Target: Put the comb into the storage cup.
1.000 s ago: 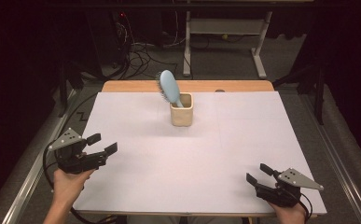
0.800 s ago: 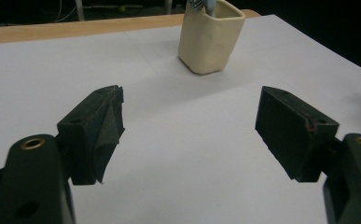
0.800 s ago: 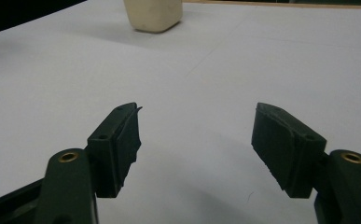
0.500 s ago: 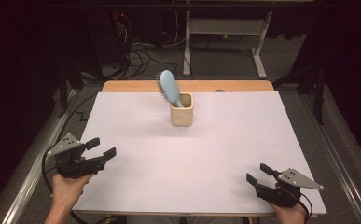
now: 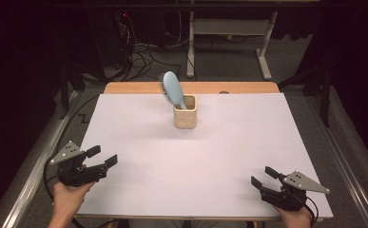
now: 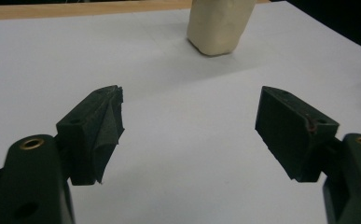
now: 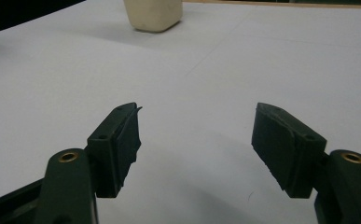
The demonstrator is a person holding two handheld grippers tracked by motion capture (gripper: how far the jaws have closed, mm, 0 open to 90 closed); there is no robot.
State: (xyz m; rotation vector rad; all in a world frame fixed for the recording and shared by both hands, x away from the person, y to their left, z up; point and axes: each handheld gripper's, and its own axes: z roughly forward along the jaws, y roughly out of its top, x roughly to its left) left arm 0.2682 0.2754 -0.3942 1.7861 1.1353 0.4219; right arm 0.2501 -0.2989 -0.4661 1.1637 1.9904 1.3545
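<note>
A light blue hairbrush (image 5: 172, 90) stands handle-down in a cream square cup (image 5: 185, 112) at the far middle of the white table cover (image 5: 181, 156). The brush head leans to the left above the rim. My left gripper (image 5: 102, 157) rests at the near left edge, open, with nothing between its jaws. The cup's base (image 6: 220, 25) lies far ahead of the left gripper (image 6: 190, 105). My right gripper (image 5: 263, 176) sits at the near right corner, open and empty. From the right gripper (image 7: 197, 119) the cup (image 7: 154, 14) lies far off to the upper left.
A strip of wooden tabletop (image 5: 248, 87) runs along the far edge beyond the white cover. Cables (image 5: 139, 52) and a white table frame (image 5: 229, 33) stand on the dark floor behind. Metal rails (image 5: 34, 156) run along both sides of the table.
My left gripper has drifted a little toward the near edge of the table. The right gripper, the cup and the brush have stayed put.
</note>
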